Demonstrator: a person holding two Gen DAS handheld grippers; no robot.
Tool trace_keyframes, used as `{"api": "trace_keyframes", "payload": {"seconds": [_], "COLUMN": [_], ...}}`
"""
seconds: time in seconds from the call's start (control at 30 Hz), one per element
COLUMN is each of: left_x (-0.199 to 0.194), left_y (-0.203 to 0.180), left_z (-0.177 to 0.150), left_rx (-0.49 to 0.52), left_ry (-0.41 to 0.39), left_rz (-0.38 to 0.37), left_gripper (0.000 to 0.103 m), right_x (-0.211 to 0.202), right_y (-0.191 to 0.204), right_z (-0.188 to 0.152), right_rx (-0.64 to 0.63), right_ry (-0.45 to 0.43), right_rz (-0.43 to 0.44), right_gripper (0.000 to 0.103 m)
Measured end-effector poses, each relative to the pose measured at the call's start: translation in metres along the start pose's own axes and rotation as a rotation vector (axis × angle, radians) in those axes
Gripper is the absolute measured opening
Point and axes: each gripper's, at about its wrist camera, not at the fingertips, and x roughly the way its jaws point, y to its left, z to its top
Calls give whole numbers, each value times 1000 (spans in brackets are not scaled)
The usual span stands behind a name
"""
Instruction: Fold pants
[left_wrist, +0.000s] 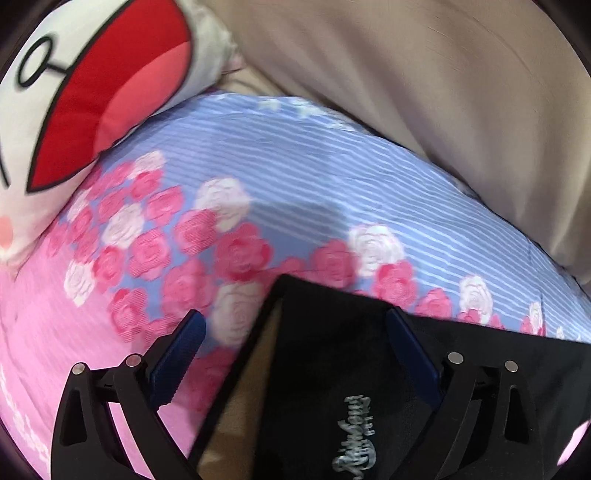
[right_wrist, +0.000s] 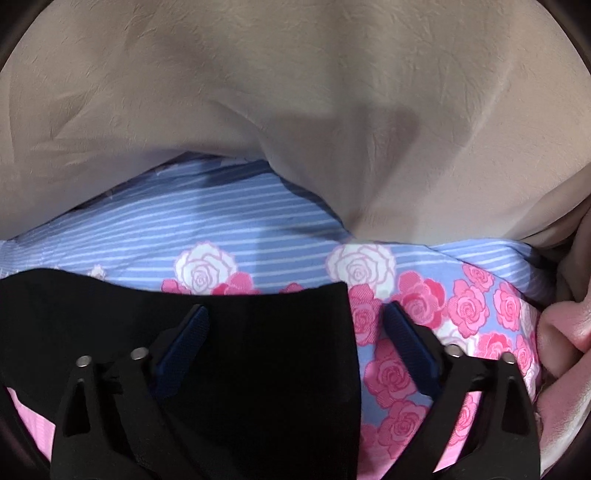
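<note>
A rose-printed bedsheet (left_wrist: 258, 177) carries the black pants (right_wrist: 258, 369), laid flat with their top edge near a beige blanket (right_wrist: 295, 92). Folding looks barely begun (no crease visible). Left gripper (left_wrist: 295, 325) and right gripper (right_wrist: 297, 317) straddle opposite corners, jaws wide, gripping nothing.

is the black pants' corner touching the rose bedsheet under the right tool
Touching. In the right wrist view the black pants lie flat on the rose bedsheet, with no gap or shadow at the corner edge between the right tool's open fingers.
</note>
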Motion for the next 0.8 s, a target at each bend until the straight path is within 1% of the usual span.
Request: {"api": "trace_keyframes", "payload": {"seconds": [0.03, 0.07, 0.1, 0.13, 0.17, 0.2, 0.23, 0.27, 0.3, 0.33, 0.37, 0.4, 0.43, 0.47, 0.5, 0.57, 0.63, 0.67, 0.7, 0.77, 0.8], "left_x": [0, 0, -1, -3, -4, -4, -6, -10, -16, -26, -39, -52, -70, -91, -104, -145, -192, -217, -235, -268, -278], "left_y": [-5, -8, -9, -9, -9, -8, -8, -9, -10, -13, -14, -15, -16, -18, -17, -15, -10, -5, -3, 3, 10], "left_z": [2, 5, 7, 10, 13, 14, 15, 14, 13, 7, 4, -3, -6, -11, -15, -27, -52, -69, -85, -121, -137], "left_rx": [11, 17, 19, 5, -11, -21, -29, -26, -19, -14, -4, 1, 15, 23, 31, 74, 130, 168, 201, 244, 266], "left_ry": [2, 2, 1, 1, 18, 30, 36, 26, 7, -7, -38, -56, -90, -77, -97, -161, -227, -265, -295, -332, -343], "left_rz": [7, -2, -14, -20, -55, -74, -88, -100, -106, -119, -148, -156, -187, -233, -249, -308, -365, -396, -410, -438, -453], "left_gripper": [83, 78, 63, 42, 35, 28, 25, 24, 23, 22, 22, 22, 22, 22, 22, 22, 22, 22, 23, 23, 24], "right_x": [-1, -1, -2, -2, 0, 0, -1, -3, -6, -13, -18, -27, -35, -50, -62, -91, -130, -150, -167, -190, -203], "right_y": [1, 0, 2, 4, 2, 4, 5, 8, 6, 9, 12, 18, 22, 28, 32, 41, 55, 61, 65, 63, 62], "right_z": [2, 4, 4, 5, 8, 9, 10, 11, 12, 8, 8, 9, 9, 10, 9, 2, -8, -17, -26, -45, -61], "right_rx": [6, 11, 17, 24, 29, 39, 44, 54, 66, 76, 77, 76, 74, 78, 81, 70, 46, 34, 26, 9, 4], "right_ry": [-5, -5, -9, -8, -7, -7, -8, -14, -20, -34, -49, -70, -89, -123, -148, -205, -270, -298, -319, -342, -345], "right_rz": [6, 15, 28, 36, 37, 41, 43, 57, 79, 90, 94, 101, 106, 122, 140, 168, 198, 210, 227, 222, 215], "right_gripper": [76, 68, 59, 54, 48, 42, 38, 27, 22, 20, 19, 18, 17, 16, 16, 16, 15, 8, 8, 8, 8]}}
